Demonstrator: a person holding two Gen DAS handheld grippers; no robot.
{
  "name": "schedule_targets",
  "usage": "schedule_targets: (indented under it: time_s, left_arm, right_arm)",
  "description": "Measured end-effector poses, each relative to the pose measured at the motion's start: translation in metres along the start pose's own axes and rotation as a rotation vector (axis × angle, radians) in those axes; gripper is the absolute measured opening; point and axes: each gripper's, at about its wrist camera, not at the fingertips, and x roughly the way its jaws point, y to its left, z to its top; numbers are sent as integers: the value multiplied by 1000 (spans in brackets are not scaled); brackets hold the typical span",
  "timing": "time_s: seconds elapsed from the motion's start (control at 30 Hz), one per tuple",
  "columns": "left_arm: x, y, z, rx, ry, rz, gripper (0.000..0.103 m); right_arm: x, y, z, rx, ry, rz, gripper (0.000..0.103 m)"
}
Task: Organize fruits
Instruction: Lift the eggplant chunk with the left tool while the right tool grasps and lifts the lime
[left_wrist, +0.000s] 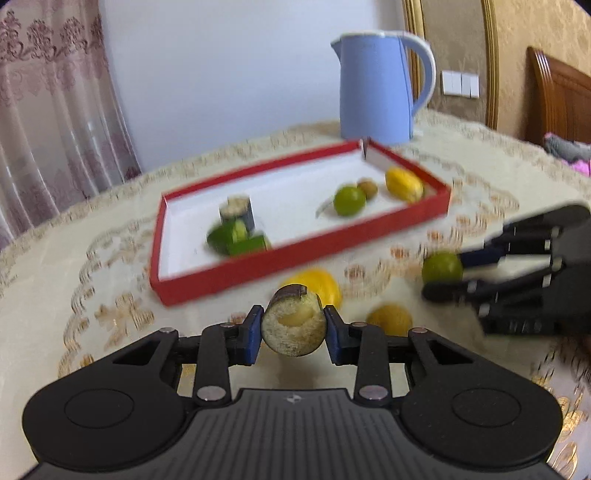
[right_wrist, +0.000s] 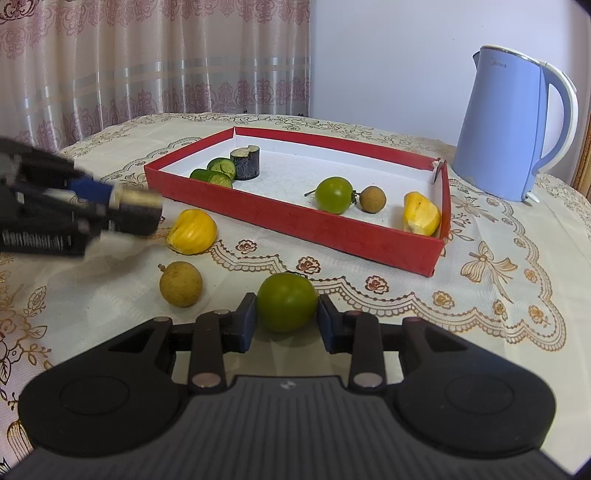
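My left gripper (left_wrist: 293, 328) is shut on a stubby eggplant piece (left_wrist: 293, 325) with dark skin and pale flesh, held just above the cloth. In the right wrist view it shows blurred at the left edge, still gripping the eggplant piece (right_wrist: 138, 210). My right gripper (right_wrist: 286, 317) is shut on a round green fruit (right_wrist: 287, 306) resting on the tablecloth. The red tray (right_wrist: 295, 218) holds another eggplant chunk (right_wrist: 245, 162), cucumber pieces (right_wrist: 218, 171), a green fruit (right_wrist: 334, 194), a brown longan (right_wrist: 373, 199) and a yellow piece (right_wrist: 421, 214).
A yellow fruit piece (right_wrist: 192, 230) and a brown longan (right_wrist: 181, 284) lie loose on the cloth in front of the tray's near left corner. A blue kettle (right_wrist: 506, 129) stands behind the tray's right end. A curtain hangs behind the table.
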Motion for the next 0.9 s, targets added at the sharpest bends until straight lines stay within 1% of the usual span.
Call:
schedule_targets:
  time_s: [0.07, 0.27, 0.53, 0.6, 0.7, 0.9]
  left_arm:
    - [5, 1, -7, -9, 27, 0, 33]
    - [12, 6, -12, -62, 32, 15, 34]
    - [7, 1, -14, -45, 15, 7, 32]
    - [5, 2, -15, -47, 18, 3, 32]
    - [4, 1, -16, -23, 32, 2, 32]
    - [3, 1, -21, -37, 14, 10, 33]
  right_arm:
    - [0, 0, 0, 0, 0, 0, 32]
    - [0, 0, 0, 2, -1, 2, 33]
    - [0, 0, 0, 3, -3, -1, 32]
    - [-1, 1, 0, 0, -2, -3, 31]
    - [-1, 0, 0, 0, -1, -2, 32]
    - [-1, 0, 0, -1, -2, -3, 32]
